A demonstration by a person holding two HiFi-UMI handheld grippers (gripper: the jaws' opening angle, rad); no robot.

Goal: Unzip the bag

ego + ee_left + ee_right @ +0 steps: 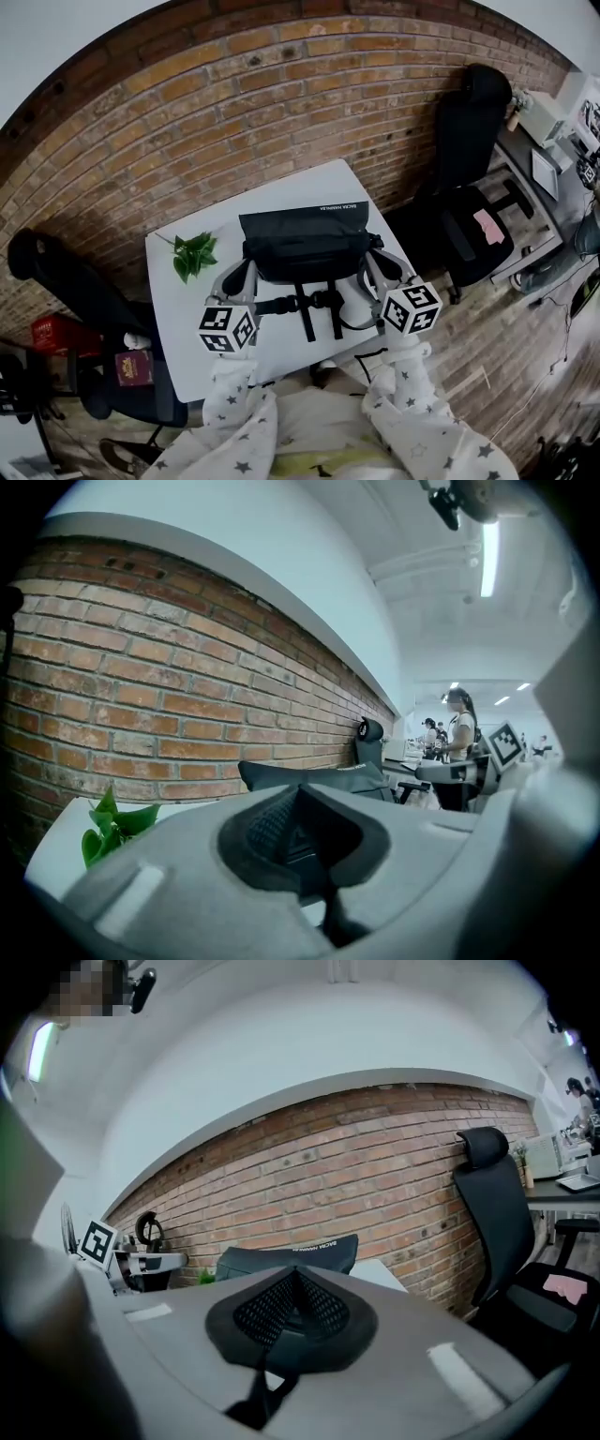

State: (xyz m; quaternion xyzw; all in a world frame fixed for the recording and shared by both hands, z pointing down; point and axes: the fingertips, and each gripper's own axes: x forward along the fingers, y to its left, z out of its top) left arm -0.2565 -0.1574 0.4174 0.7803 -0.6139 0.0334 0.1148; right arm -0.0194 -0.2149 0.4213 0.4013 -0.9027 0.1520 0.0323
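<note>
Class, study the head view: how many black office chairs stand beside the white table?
2. The left chair stands off the table's left side; the right chair stands off its right side. Others may be hidden beyond the frame.

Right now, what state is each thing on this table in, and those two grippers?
Bag: standing upright, looks closed.
Bag strap: lying in front, apparently buckled.
Leafy sprig: lying flat, apart from the bag.
Left gripper: shut, empty.
Right gripper: shut, empty.
</note>
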